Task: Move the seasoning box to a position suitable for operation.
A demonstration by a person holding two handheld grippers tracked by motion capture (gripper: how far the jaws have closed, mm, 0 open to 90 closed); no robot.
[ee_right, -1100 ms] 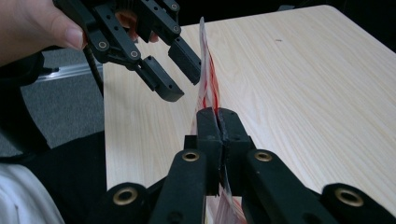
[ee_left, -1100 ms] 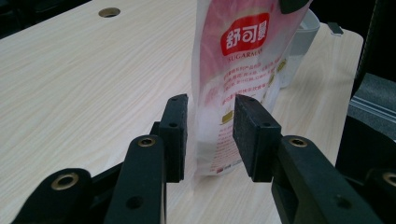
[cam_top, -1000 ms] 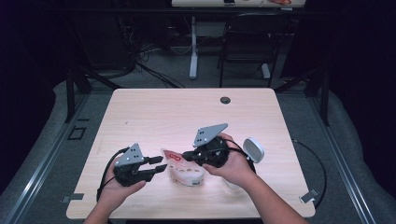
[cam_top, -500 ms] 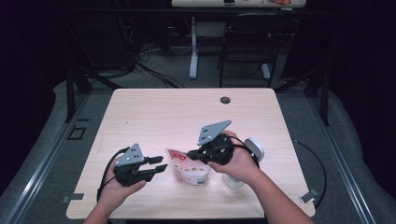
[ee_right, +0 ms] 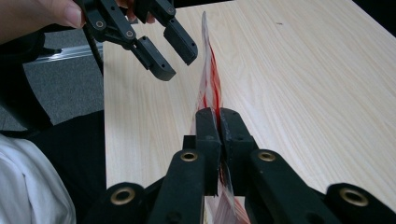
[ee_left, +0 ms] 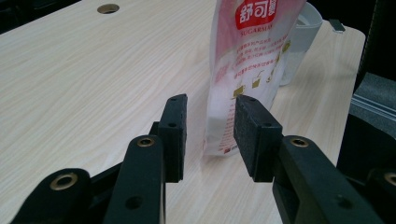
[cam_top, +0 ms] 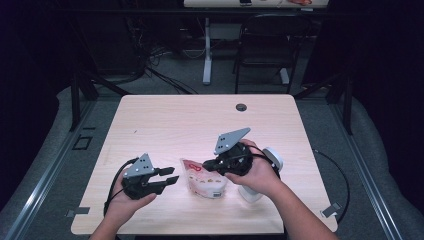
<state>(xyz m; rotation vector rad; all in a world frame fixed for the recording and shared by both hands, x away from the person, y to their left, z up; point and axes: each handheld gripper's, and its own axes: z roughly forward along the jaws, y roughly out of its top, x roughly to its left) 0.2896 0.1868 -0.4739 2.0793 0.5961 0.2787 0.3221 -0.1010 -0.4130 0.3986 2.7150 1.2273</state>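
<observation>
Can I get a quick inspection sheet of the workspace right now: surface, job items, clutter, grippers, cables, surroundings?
Surface: light wooden table, with a round grommet hole near the far edge.
Job's things: red-and-white pouch, standing upright; white cup behind it.
Clutter: nothing seen.
Grippers: right hand-held gripper pinches the pouch's top edge, jaws just starting to ease open; left hand-held gripper open, aimed at the pouch, not touching.
Cables: black cable loops from the left hand-held gripper.
Surroundings: dark room, grey floor, chair beyond the table.

The light wooden table bears a sugar pouch and white cup.
</observation>
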